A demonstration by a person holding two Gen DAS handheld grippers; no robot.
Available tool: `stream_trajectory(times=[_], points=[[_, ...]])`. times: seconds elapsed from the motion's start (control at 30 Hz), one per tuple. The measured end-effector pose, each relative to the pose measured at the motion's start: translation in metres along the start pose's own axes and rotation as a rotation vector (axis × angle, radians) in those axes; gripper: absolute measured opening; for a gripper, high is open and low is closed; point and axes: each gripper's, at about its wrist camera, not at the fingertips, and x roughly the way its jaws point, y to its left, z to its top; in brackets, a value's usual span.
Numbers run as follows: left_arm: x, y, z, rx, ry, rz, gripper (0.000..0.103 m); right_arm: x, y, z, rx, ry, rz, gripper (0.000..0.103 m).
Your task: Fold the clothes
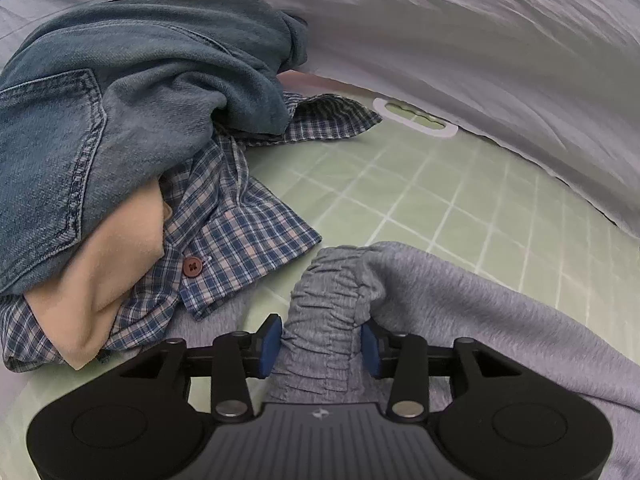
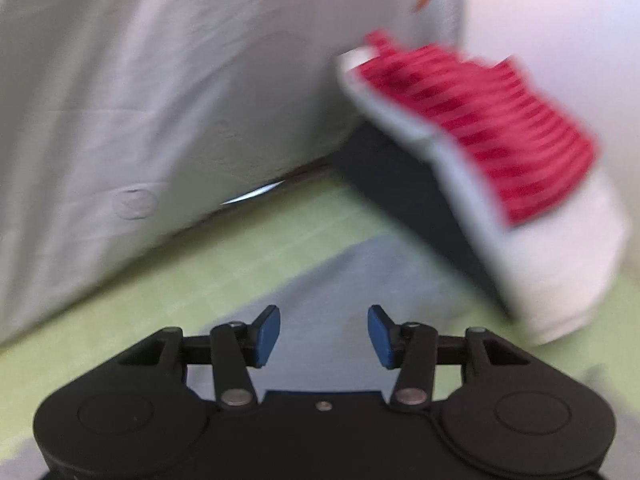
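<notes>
Left gripper [image 1: 321, 344] clamped on the gathered, elastic-ruched edge of a soft grey knit garment [image 1: 480, 320], blue pads [image 1: 269, 346] pressing the bunched band from both sides. Grey knit spread over a pale green grid-lined mat [image 1: 420, 192], trailing off right of the gripper. Beyond the knit's left side, a heap: faded blue denim shirt [image 1: 120, 92] on top, peach cloth [image 1: 100, 280] tucked under it, blue-and-pink plaid button shirt [image 1: 240, 232] at the bottom, its hem just beside the grey band. White creased sheet [image 1: 460, 40] rising behind the mat.

Right gripper [image 2: 324, 336] spread wide, holding nothing, above the grey knit [image 2: 340, 280]; view badly blurred. Up right of the knit, a red-and-white glove [image 2: 500, 132] on a dark object, identity unclear.
</notes>
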Motion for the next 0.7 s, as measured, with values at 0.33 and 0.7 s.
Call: stream_trajectory(times=[0.33, 0.7], points=[[0.003, 0.008, -0.002, -0.031, -0.005, 0.002, 0.059, 0.032, 0.071, -0.012, 0.012, 0.148, 0.154, 0.055], [0.005, 0.012, -0.005, -0.035, -0.029, 0.004, 0.066, 0.044, 0.102, -0.029, -0.078, 0.193, 0.145, 0.017]])
